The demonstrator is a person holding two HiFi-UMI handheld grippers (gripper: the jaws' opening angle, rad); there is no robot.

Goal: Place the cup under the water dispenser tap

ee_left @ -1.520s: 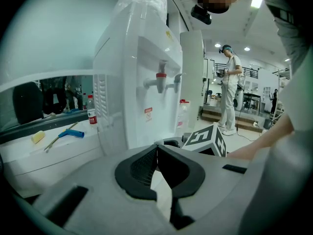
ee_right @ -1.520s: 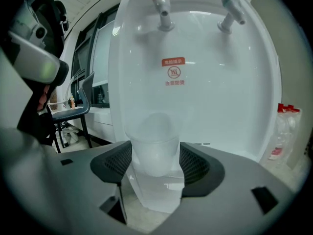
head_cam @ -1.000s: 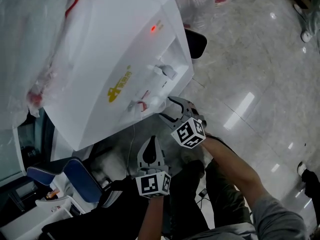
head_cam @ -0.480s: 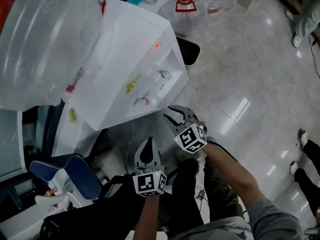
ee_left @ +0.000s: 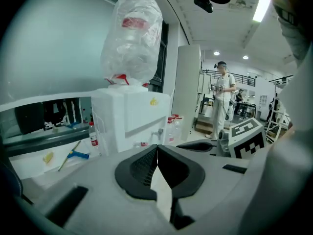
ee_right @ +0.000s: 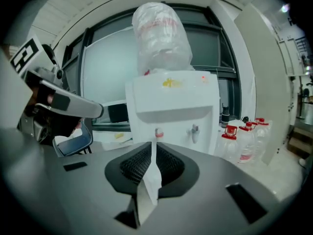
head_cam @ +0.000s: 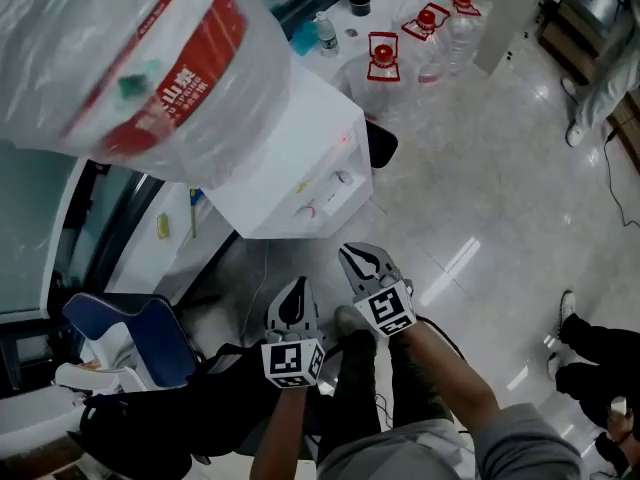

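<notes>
The white water dispenser [head_cam: 290, 168] stands ahead with a plastic-wrapped bottle [head_cam: 130, 58] on top and two taps [head_cam: 343, 178] on its front. I cannot make out a cup in any view. My left gripper [head_cam: 293, 293] is shut and empty, low and well back from the dispenser. To its right, my right gripper [head_cam: 358, 260] points toward the taps from a distance; its jaws are closing, almost together, with nothing between them. In the right gripper view the red tap [ee_right: 157, 131] shows just above the gripper [ee_right: 152, 146]. The dispenser [ee_left: 129, 116] lies beyond the gripper [ee_left: 157, 148] in the left gripper view.
Several spare water bottles with red caps [head_cam: 385, 63] stand on the floor behind the dispenser. A blue chair [head_cam: 130, 338] is at my lower left. A person in white [ee_left: 220, 102] stands far off, and someone's legs [head_cam: 590, 348] are at the right.
Both grippers have risen and drawn back from the dispenser's taps. The right gripper's jaws, wide open by the taps earlier, have come nearly together.
</notes>
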